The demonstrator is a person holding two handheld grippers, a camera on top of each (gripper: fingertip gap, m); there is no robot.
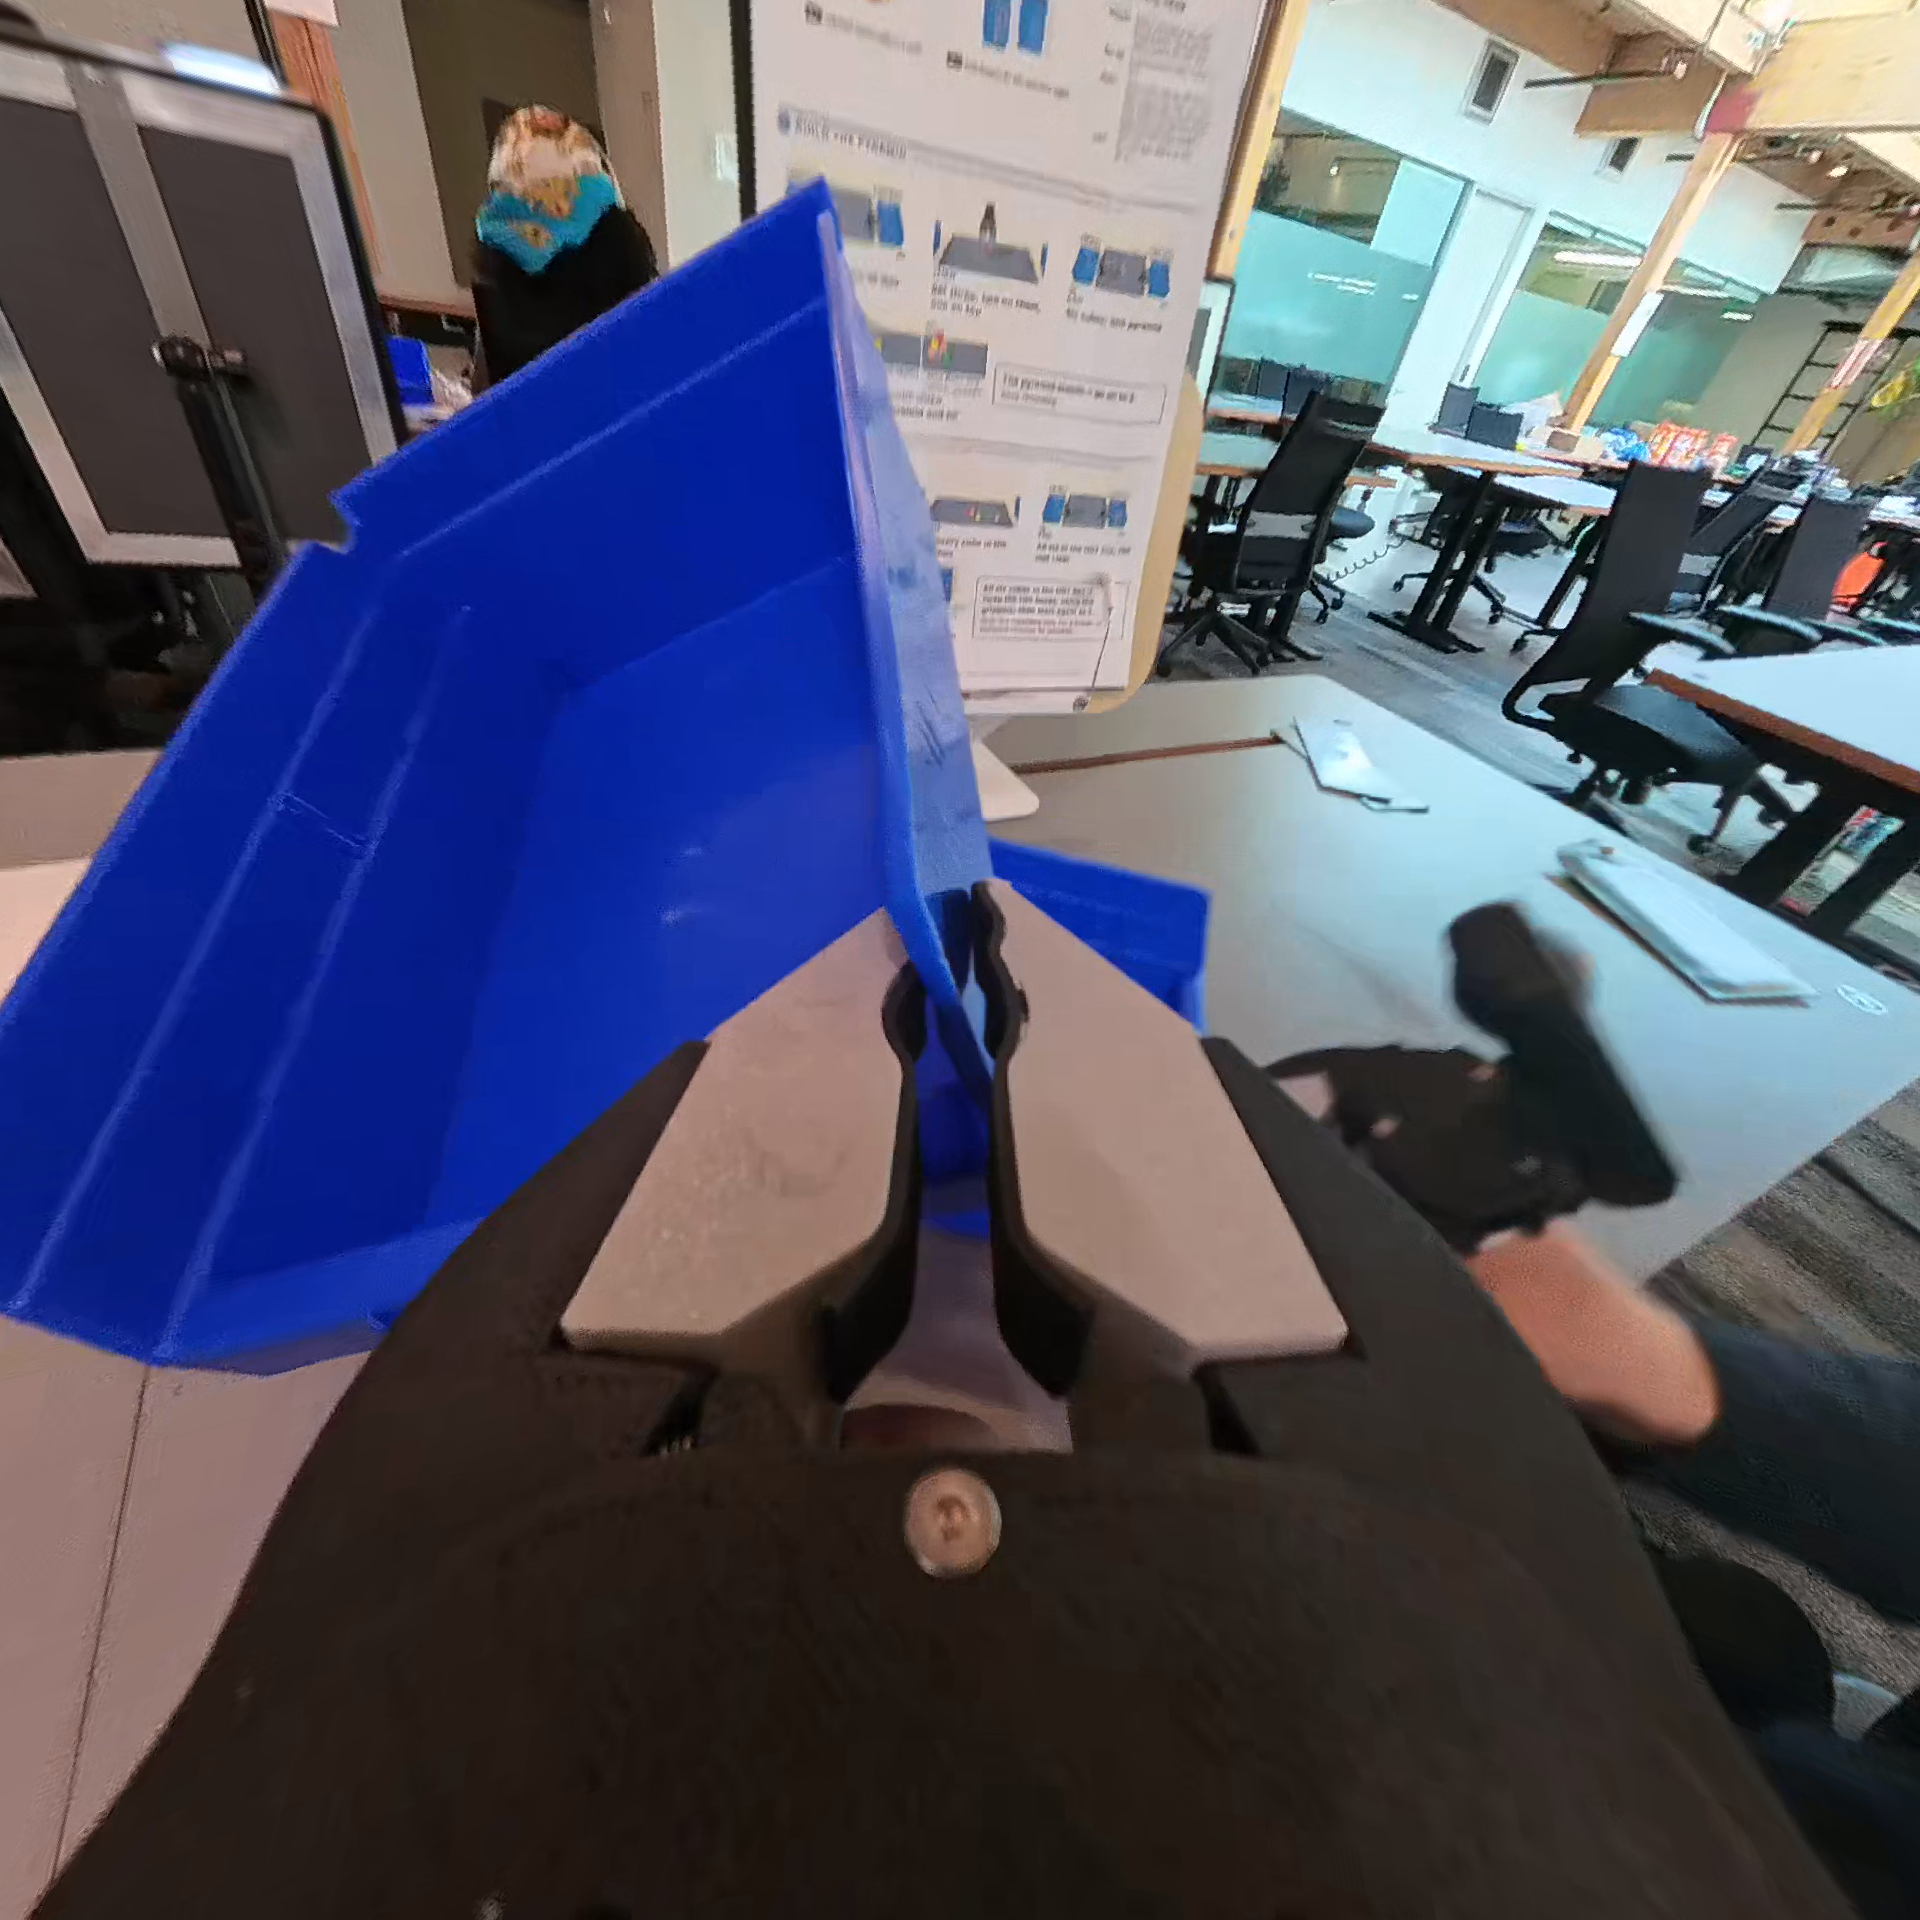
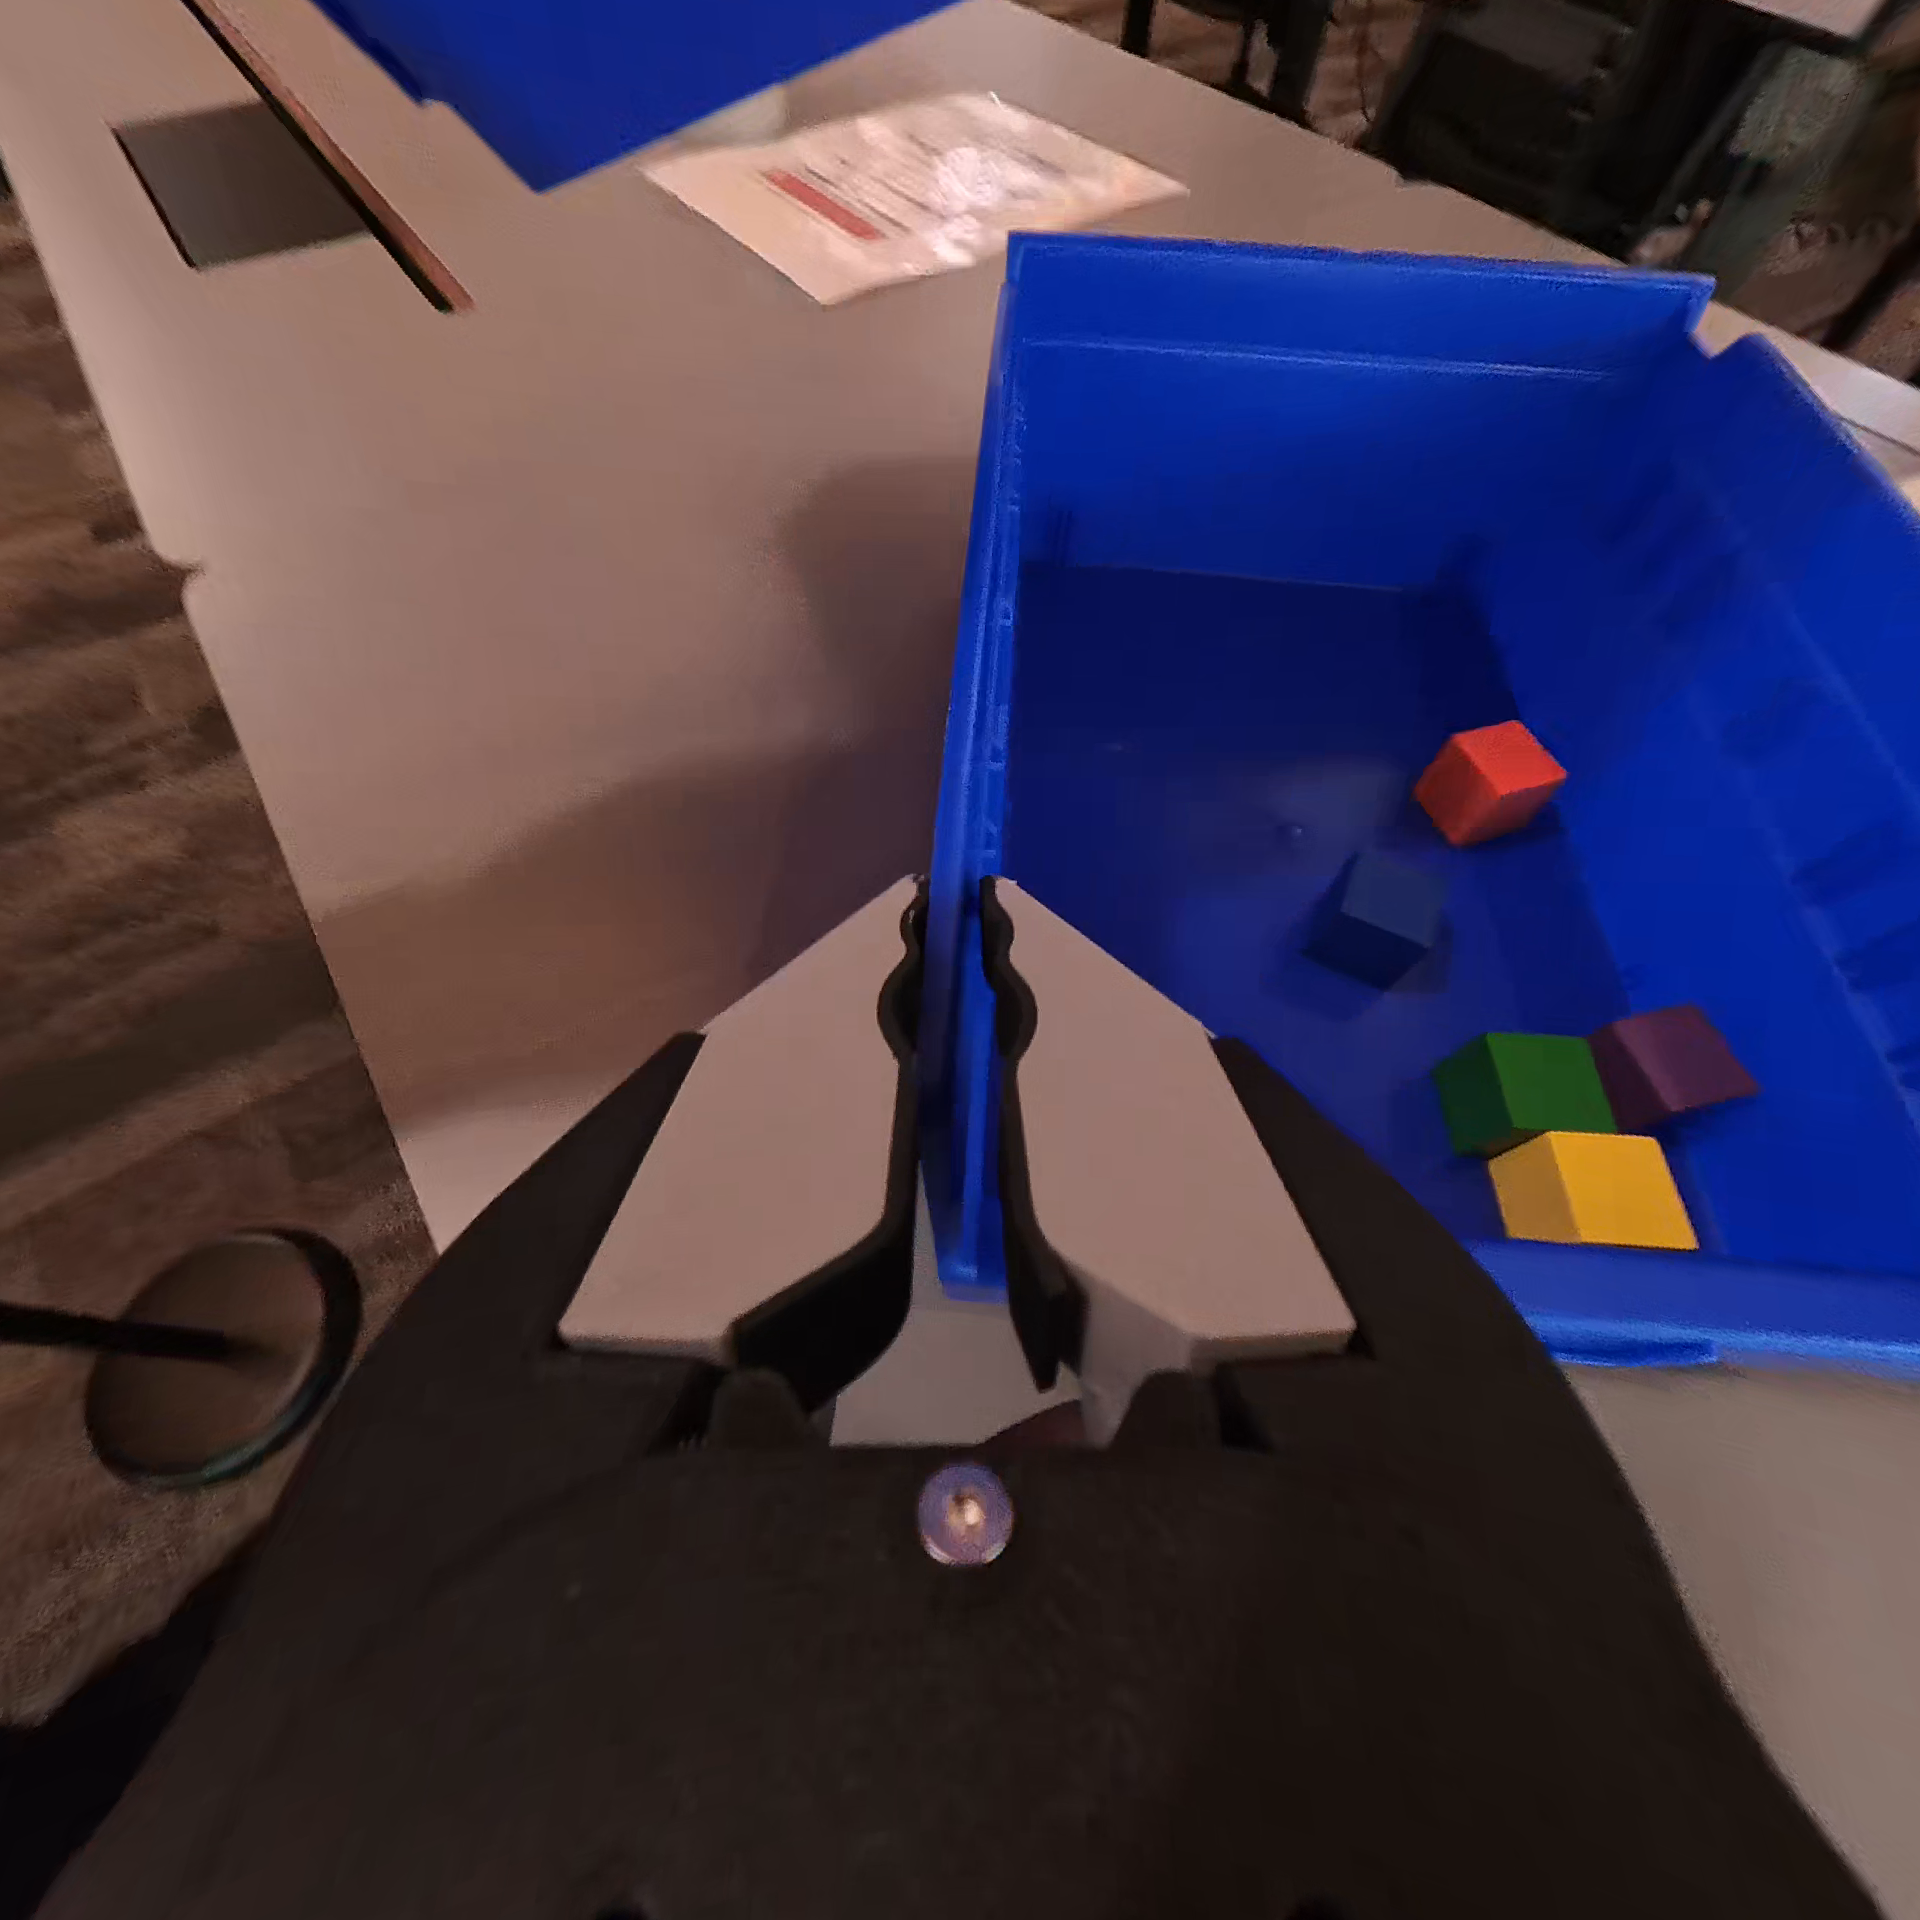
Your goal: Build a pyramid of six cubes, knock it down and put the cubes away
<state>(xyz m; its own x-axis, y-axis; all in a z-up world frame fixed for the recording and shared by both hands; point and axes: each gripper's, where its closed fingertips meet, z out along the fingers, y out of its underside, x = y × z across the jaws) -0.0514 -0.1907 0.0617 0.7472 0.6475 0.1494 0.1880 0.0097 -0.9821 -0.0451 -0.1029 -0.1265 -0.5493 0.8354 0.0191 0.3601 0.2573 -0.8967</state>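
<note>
Left gripper (image 1: 954, 940) is clamped on the thin side wall of an empty blue bin (image 1: 520, 883), one finger inside the wall, one outside; that bin is tipped steeply and lifted off the grey table (image 1: 1351, 935), and no cubes show in what's visible of its inside. Right gripper (image 2: 951, 894) is pinched on the near-left wall of a second blue bin (image 2: 1299, 416), fingers straddling the rim, same inside/outside split. Only the right wrist view shows the cubes, all inside that second bin: red cube (image 2: 1491, 781) toward the far-right wall, dark blue cube (image 2: 1377, 930) mid-floor, then green cube (image 2: 1522, 1091), purple cube (image 2: 1673, 1065) and yellow cube (image 2: 1595, 1190) bunched together near the front wall. Five countable; can't tell where a sixth is. Only the left wrist view shows the person's right hand (image 1: 1590, 1340) on the other gripper's black body, low and right of the tipped bin, plus an instruction poster (image 1: 1029, 343) standing behind it. Left of the second bin the table is bare up to its edge, floor beyond. Beyond it lies a paper sheet (image 2: 914, 187), and a blue bin edge at the top of the right wrist view hangs above the table's far part.
</note>
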